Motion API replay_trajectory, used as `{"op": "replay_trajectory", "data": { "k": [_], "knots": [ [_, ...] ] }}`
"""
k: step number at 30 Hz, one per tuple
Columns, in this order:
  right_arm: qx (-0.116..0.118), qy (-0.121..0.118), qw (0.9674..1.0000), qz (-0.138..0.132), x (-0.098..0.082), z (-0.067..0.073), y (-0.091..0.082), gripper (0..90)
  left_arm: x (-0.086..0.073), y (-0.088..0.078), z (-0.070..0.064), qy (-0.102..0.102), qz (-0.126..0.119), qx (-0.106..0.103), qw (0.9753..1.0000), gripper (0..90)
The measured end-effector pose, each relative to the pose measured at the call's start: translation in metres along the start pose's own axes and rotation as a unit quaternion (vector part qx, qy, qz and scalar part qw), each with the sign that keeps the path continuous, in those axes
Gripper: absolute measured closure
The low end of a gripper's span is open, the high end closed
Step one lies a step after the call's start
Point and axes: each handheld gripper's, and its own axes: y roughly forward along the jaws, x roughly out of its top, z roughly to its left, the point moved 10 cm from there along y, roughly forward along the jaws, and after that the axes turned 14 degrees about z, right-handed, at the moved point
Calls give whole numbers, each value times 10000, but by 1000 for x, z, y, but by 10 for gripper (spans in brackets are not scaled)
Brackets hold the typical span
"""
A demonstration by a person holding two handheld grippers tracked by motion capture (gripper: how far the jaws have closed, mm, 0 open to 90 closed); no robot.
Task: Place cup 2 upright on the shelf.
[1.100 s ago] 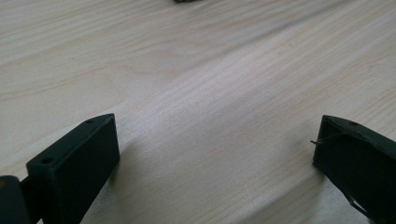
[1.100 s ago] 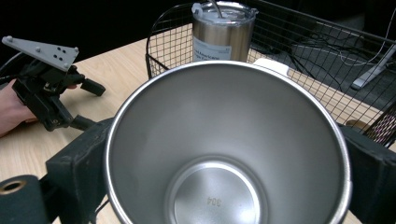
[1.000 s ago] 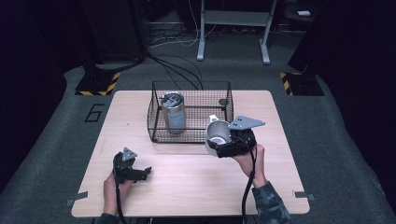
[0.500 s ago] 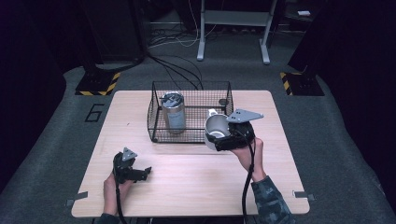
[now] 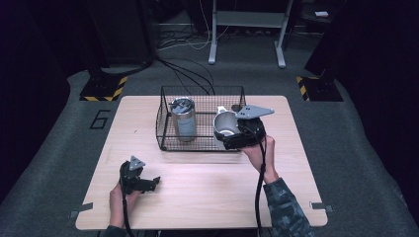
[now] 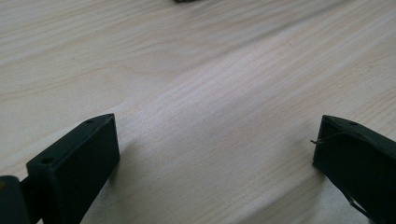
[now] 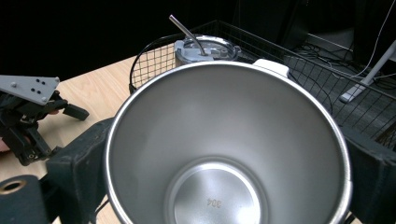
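Observation:
A steel cup (image 5: pixel 226 126) with its mouth up is held over the right part of the black wire basket (image 5: pixel 163 123), and my right gripper (image 5: pixel 238 137) is shut on it. The right gripper view looks down into the cup (image 7: pixel 224 154), with a black jaw on each side of its wall. A lidded steel tumbler (image 5: pixel 183 118) with a straw stands upright in the basket's left part, and the same tumbler (image 7: pixel 205 46) rises beyond the cup's rim. My left gripper (image 5: pixel 153 183) rests on the table's front left, open, with nothing between its jaws (image 6: pixel 215 154).
The basket sits at the back middle of the light wooden table (image 5: pixel 207 182). The left gripper (image 7: pixel 28 116) with its grey plate appears far left in the right gripper view. Cables and a metal stand (image 5: pixel 247 19) lie on the dark floor behind.
My right gripper has carried the cup away from the person, from in front of the basket to over its right part. The left gripper has stayed put.

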Motion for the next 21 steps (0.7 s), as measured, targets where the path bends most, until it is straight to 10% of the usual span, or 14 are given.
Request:
{"op": "replay_trajectory", "data": {
  "k": [21],
  "knots": [
    [-2, -43, 9999, 98, 24, -10, 24, 56, 0, 0, 0, 8, -21, 20, 10000, 2]
  ]
}}
